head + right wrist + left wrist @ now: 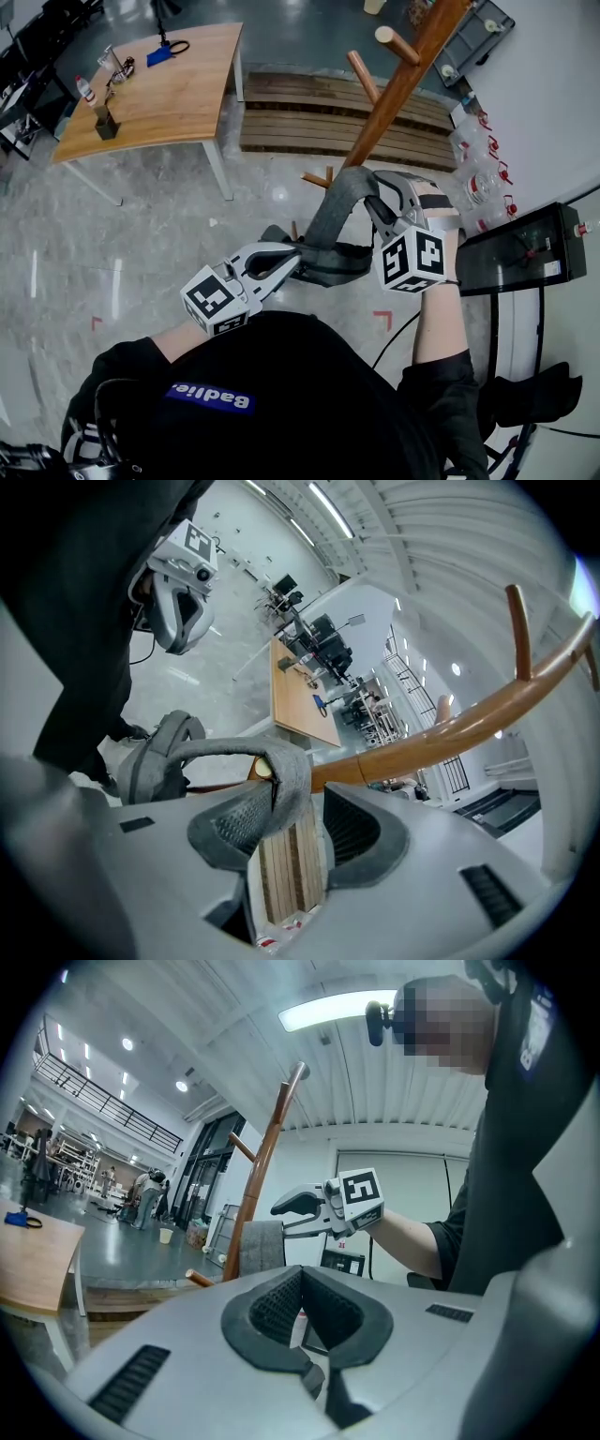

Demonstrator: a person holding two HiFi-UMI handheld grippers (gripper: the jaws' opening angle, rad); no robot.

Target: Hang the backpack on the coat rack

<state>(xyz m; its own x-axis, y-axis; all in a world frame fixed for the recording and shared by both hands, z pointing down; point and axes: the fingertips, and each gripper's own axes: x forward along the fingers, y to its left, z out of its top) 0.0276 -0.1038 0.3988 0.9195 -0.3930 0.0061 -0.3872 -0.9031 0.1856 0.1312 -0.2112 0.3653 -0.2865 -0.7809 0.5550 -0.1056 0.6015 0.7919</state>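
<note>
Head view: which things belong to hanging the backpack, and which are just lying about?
For the job:
backpack
its strap
coat rack

Just lying about:
wooden table
small bottle
blue item
slatted boards
grey bin

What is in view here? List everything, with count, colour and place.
Brown wooden coat rack: one, brown, upper right.
Grey fabric backpack: one, grey, between the grippers; its strap over a low rack peg.
Light wooden table: one, tan, upper left.
Slatted wooden platform: one, brown, behind the rack.
Black box: one, black, right edge.
Clear bottles with red parts: several, by the right wall.
Person's black shirt: one, black, bottom.
Left gripper: one, grey, jaws together, beside the backpack.
Right gripper: one, grey, jaws open, strap between them.
</note>
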